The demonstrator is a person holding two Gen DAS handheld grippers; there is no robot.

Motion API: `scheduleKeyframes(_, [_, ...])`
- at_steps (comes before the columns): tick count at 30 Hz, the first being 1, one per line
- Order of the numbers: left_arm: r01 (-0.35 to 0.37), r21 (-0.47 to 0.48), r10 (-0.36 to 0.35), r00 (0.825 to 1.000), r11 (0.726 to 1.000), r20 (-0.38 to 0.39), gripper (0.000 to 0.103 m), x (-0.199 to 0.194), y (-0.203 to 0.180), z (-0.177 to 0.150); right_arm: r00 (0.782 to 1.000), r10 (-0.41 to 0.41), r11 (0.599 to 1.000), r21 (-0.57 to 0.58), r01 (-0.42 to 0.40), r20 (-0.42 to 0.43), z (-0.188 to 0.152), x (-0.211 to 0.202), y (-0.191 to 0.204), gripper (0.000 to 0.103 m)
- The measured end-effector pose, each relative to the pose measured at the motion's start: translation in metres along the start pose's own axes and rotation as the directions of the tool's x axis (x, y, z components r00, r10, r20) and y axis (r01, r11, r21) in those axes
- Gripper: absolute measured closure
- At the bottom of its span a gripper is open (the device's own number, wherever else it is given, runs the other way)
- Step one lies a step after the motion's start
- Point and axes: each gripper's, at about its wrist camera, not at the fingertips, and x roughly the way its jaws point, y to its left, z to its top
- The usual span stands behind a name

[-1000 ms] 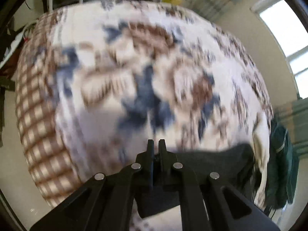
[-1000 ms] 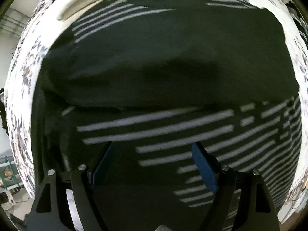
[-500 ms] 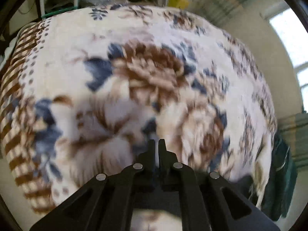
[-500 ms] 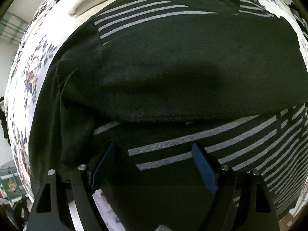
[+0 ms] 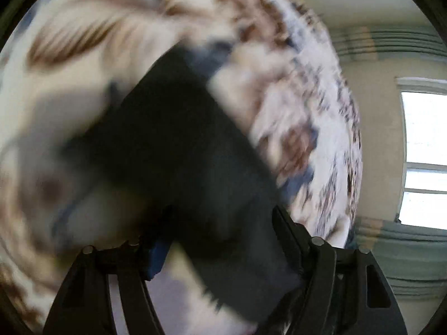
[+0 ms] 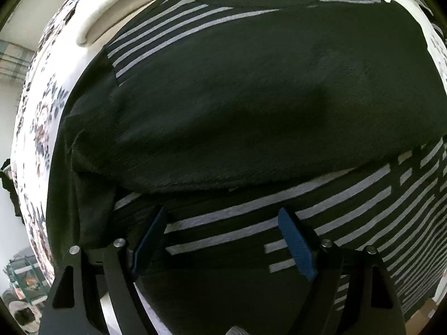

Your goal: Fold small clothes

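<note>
- Left view, bottom of frame: the left claw (image 5: 220, 240) stands wide, its jaws far apart. A dark flap of the top (image 5: 178, 145) lies between and just beyond them, blurred by motion. Whether the flap touches either jaw I cannot tell.
- Right view, bottom of frame: the right claw (image 6: 220, 237) is also wide, blue pads (image 6: 296, 240) apart. It holds nothing and sits low over the striped lower part of the top (image 6: 237, 106).
- The top lies spread on the blanket (image 6: 36, 117) and fills nearly all of the right view. A plain black panel is folded across its middle, and white stripes show below and at upper left.
- The key relation: the folded panel's lower edge runs left to right across the frame, straight ahead of the right claw and just beyond its tips. The top's long axis seems to run the same way. The right claw looks the nearer to that edge, so a next fold likely starts there.
- Farther off, the left view alone shows the blanket's brown and blue flowers at upper left, with a wall and window (image 5: 424, 153) at right.
- The right view alone shows the stripes, the fold line and a pale rolled edge (image 6: 111, 2) at upper left.
</note>
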Motion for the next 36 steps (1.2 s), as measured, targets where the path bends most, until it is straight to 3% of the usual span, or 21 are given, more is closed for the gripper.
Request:
scheduleKeyframes(2, [0.007,0.053,-0.009,0.999,0.999,0.037,0.099,0.002,-0.014,0.011,1.0,-0.009,1.0,-0.011,0.009,0.004,0.004,0.001,-0.002,0.02])
scheduleKeyframes(6, [-0.003,0.132,-0.012,0.993,0.991,0.119,0.099,-0.01,-0.037,0.045,1.0,-0.009,1.0,-0.01,0.009,0.013,0.003,0.0,-0.007,0.02])
scheduleKeyframes(10, [-0.016,0.126,-0.004,0.988,0.992,0.158,0.099,-0.011,-0.034,0.078,1.0,-0.004,1.0,0.007,0.004,0.024,0.002,0.0,-0.012,0.02])
scheduleKeyframes(13, [-0.048,0.172,0.031,0.994,0.984,0.102,0.098,0.009,-0.036,0.084,1.0,-0.007,1.0,0.018,0.006,0.021,0.009,0.012,0.003,0.02])
scheduleKeyframes(16, [-0.089,0.154,0.083,0.995,0.984,0.047,0.093,0.011,-0.037,0.082,1.0,-0.003,1.0,0.028,0.002,0.016,0.013,0.014,0.001,0.02])
scheduleKeyframes(18, [-0.113,0.152,0.109,0.993,0.982,0.036,0.075,0.0,-0.04,0.073,1.0,0.008,0.999,0.032,-0.009,0.01,0.014,0.012,0.001,0.02])
scheduleKeyframes(21, [-0.16,0.211,0.152,0.987,0.964,0.055,0.055,-0.036,-0.055,0.041,0.999,0.041,0.998,0.047,-0.041,0.001,0.015,0.007,-0.008,0.02])
scheduleKeyframes(22, [-0.183,0.247,0.174,0.983,0.952,0.058,0.054,-0.042,-0.064,0.028,0.999,0.052,0.997,0.057,-0.052,-0.003,0.015,0.005,-0.014,0.02])
scheduleKeyframes(24, [-0.212,0.335,0.212,0.977,0.918,0.037,0.048,-0.047,-0.082,-0.002,0.997,0.076,0.994,0.081,-0.075,-0.01,0.018,-0.002,-0.027,0.02])
scheduleKeyframes(25, [-0.233,0.405,0.251,0.968,0.884,0.009,0.041,-0.042,-0.096,-0.023,0.996,0.085,0.993,0.09,-0.083,-0.015,0.019,-0.006,-0.033,0.02])
scheduleKeyframes(27, [-0.185,0.486,0.249,0.966,0.854,-0.071,0.041,-0.024,-0.12,-0.056,0.994,0.105,0.988,0.112,-0.103,-0.016,0.022,-0.015,-0.049,0.02])
scheduleKeyframes(30, [-0.058,0.597,0.239,0.943,0.8,-0.229,0.041,0.029,-0.169,-0.113,0.995,0.103,0.988,0.117,-0.102,-0.006,0.029,-0.031,-0.071,0.02])
scheduleKeyframes(32, [0.045,0.625,0.214,0.918,0.779,-0.333,0.041,0.073,-0.201,-0.151,0.995,0.101,0.987,0.122,-0.102,0.012,0.038,-0.04,-0.088,0.02])
scheduleKeyframes(35, [0.119,0.657,0.237,0.873,0.744,-0.426,0.041,0.141,-0.235,-0.199,0.995,0.092,0.984,0.15,-0.097,0.037,0.055,-0.049,-0.118,0.02])
scheduleKeyframes(36, [0.122,0.682,0.265,0.861,0.721,-0.434,0.041,0.16,-0.242,-0.213,0.995,0.087,0.981,0.169,-0.094,0.047,0.061,-0.052,-0.132,0.02])
